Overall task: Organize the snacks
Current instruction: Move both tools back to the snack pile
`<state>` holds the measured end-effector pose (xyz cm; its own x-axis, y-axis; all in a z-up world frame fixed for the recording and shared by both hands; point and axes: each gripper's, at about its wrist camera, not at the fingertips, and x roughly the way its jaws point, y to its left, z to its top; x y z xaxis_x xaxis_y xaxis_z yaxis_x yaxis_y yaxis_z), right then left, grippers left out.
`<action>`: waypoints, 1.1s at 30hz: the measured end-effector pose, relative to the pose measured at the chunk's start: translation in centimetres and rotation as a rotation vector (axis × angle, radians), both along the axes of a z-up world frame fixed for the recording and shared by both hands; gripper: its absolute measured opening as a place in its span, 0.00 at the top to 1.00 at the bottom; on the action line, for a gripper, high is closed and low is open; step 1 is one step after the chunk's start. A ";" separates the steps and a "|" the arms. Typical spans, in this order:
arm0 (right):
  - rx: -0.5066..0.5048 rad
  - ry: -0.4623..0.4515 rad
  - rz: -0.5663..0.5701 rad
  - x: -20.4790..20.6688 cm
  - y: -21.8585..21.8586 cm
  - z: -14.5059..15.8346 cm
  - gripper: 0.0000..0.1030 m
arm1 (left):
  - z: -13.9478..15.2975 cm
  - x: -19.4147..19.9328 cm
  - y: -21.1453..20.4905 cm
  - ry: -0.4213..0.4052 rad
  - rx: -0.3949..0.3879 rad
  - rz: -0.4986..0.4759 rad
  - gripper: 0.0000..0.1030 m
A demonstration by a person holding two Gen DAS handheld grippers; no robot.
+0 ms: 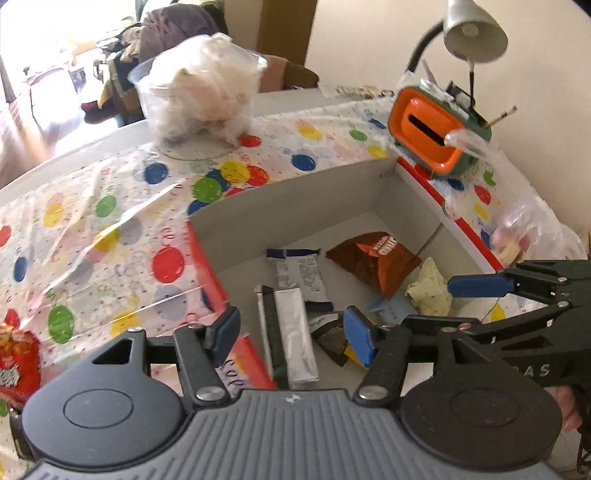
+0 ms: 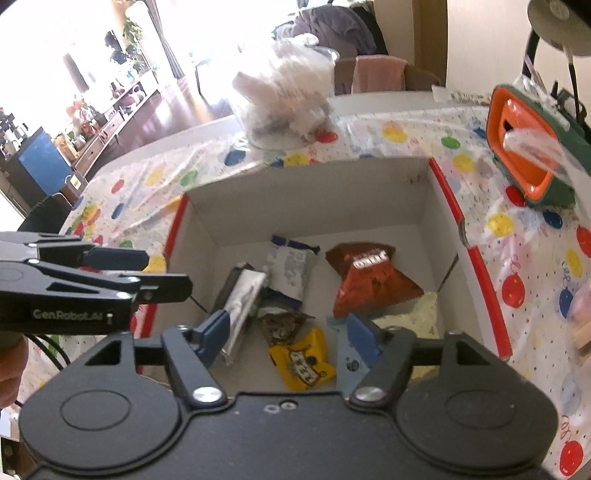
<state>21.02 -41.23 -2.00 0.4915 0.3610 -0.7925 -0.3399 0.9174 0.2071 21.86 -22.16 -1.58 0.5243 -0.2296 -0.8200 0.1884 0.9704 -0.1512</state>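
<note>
A white cardboard box (image 1: 295,206) (image 2: 314,195) with red edges stands open on the dotted tablecloth. Inside lie a brown snack bag (image 1: 373,264) (image 2: 369,280), a white-and-blue wrapper (image 1: 299,273) (image 2: 290,269), a silver bar (image 1: 295,339) (image 2: 242,299), a yellow packet (image 2: 303,360), a light blue packet (image 2: 349,362) and a pale yellow wrapper (image 1: 430,288). My left gripper (image 1: 291,334) (image 2: 155,271) hovers open over the box's left side, holding nothing. My right gripper (image 2: 288,338) (image 1: 439,304) hangs open over the box's near right part, also holding nothing. A red snack bag (image 1: 14,362) lies on the cloth at far left.
A clear tub (image 1: 199,96) (image 2: 288,107) stuffed with white bags stands behind the box. An orange-and-green holder (image 1: 432,136) (image 2: 528,147) sits at the back right under a desk lamp (image 1: 474,33). A clear plastic bag of sweets (image 1: 517,236) lies right of the box.
</note>
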 end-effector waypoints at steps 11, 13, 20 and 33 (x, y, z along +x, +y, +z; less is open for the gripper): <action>0.013 -0.070 0.052 -1.7 4.3 2.3 0.16 | 2.1 -3.8 6.1 -0.105 0.000 0.089 0.28; 0.012 -0.078 0.060 -2.1 5.5 2.5 0.10 | 2.3 -4.5 7.4 -0.122 0.003 0.103 0.25; -0.008 -0.102 0.105 -3.4 10.1 2.2 0.01 | 1.6 -6.9 12.7 -0.130 0.022 0.167 0.20; -0.036 -0.098 0.248 -6.5 20.2 0.0 0.00 | -1.1 -10.1 23.3 -0.088 0.069 0.239 0.20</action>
